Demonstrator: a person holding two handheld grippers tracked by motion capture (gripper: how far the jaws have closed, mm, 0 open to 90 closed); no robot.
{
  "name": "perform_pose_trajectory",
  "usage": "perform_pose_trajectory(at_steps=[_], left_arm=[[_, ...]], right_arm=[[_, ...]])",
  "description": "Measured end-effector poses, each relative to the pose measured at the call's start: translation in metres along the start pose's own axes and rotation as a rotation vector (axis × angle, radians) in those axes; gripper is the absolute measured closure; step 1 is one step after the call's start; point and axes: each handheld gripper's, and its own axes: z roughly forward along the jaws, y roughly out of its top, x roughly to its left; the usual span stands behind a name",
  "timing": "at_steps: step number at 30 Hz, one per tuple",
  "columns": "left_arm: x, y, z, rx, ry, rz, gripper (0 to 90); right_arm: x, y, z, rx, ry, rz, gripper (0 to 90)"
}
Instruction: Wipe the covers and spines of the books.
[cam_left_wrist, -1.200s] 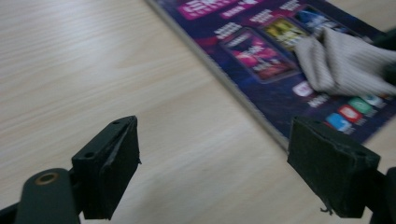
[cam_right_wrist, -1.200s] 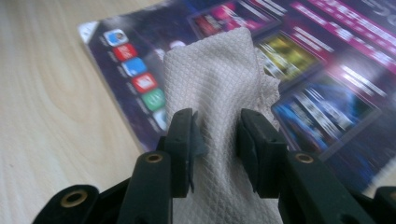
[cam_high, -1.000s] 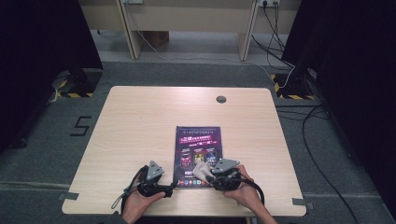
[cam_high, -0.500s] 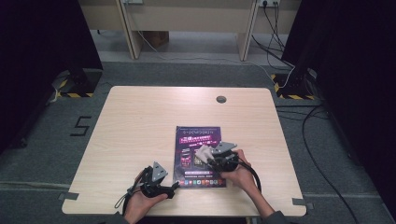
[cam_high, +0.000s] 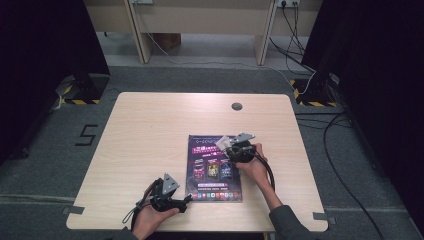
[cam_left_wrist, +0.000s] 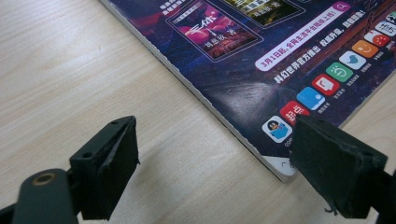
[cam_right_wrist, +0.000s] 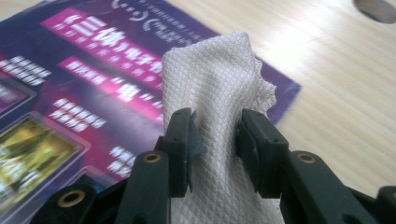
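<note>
Right gripper view: right claw (cam_right_wrist: 215, 140) clamps a white cloth (cam_right_wrist: 219, 93) over the magazine (cam_right_wrist: 70, 93); left claw (cam_left_wrist: 215, 168) gapes apart.

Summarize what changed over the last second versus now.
The right gripper, shut on the white waffle-weave cloth, slid from the near edge of the dark glossy magazine up its cover to the far right corner. The left gripper stayed open by the magazine's near left corner, barely shifting. The magazine stayed put on the light wooden table.
</note>
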Motion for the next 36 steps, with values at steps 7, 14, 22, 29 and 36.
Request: perform_pose_trajectory(at_steps=[7,14,22,29,36], left_arm=[[0.000,0.000,0.000,-0.004,0.001,-0.001,14.9],[0.000,0.000,0.000,-0.003,0.003,0.005,15.0],[0.000,0.000,0.000,-0.001,0.001,0.008,15.2],[0.000,0.000,0.000,-0.003,0.001,0.003,15.3],[-0.001,0.000,0.000,-0.005,0.004,0.006,15.4]], right_arm=[[-0.006,-0.001,0.001,-0.004,-0.008,0.053,67.4],[-0.014,-0.001,-0.001,-0.017,-0.012,0.101,76.4],[-0.033,-0.002,-0.020,-0.068,-0.042,0.164,76.9],[-0.047,-0.007,-0.033,-0.091,-0.057,0.197,76.8],[-0.043,-0.007,-0.032,-0.078,-0.055,0.180,76.6]])
